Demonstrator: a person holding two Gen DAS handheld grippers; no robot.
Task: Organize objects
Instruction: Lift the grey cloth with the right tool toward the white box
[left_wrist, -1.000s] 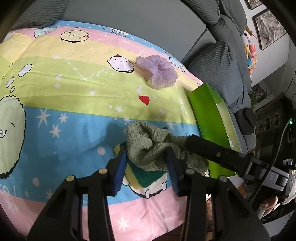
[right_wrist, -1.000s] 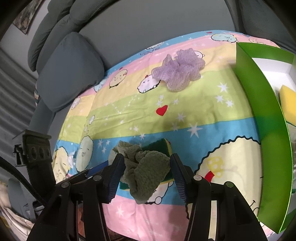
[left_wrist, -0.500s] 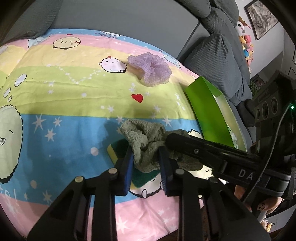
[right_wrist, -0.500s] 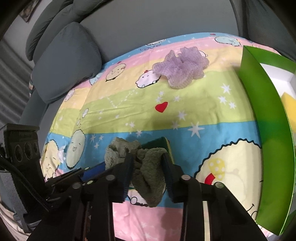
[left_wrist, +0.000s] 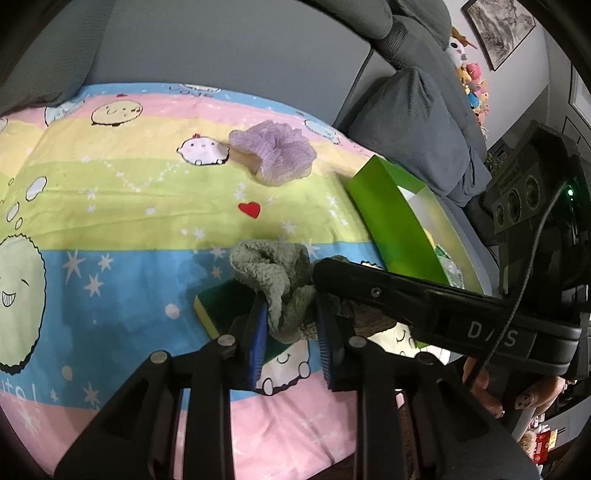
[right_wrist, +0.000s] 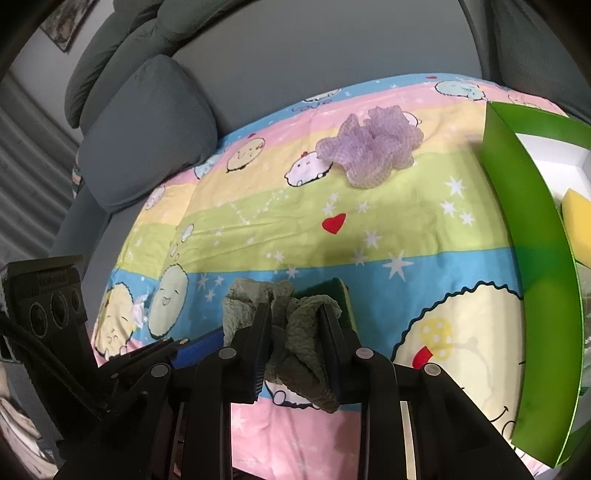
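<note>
Both grippers pinch one crumpled olive-green cloth (left_wrist: 284, 280), the left gripper (left_wrist: 290, 328) and right gripper (right_wrist: 295, 332) each with jaws narrowed onto its folds. The cloth lies over a green-and-yellow sponge (left_wrist: 218, 304) near the front edge of a cartoon-print bedsheet (left_wrist: 122, 206). A purple mesh pouf (right_wrist: 369, 147) sits toward the back edge, and a green box (right_wrist: 532, 280) stands along the right edge.

cloth (left_wrist: 280, 284) on sponge (left_wrist: 221, 302), box (right_wrist: 532, 288) probably right

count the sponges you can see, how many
2: a green-topped yellow scouring sponge on the bedsheet under the crumpled green cloth, and a plain yellow foam sponge inside the green box. More may be hidden in the box.
</note>
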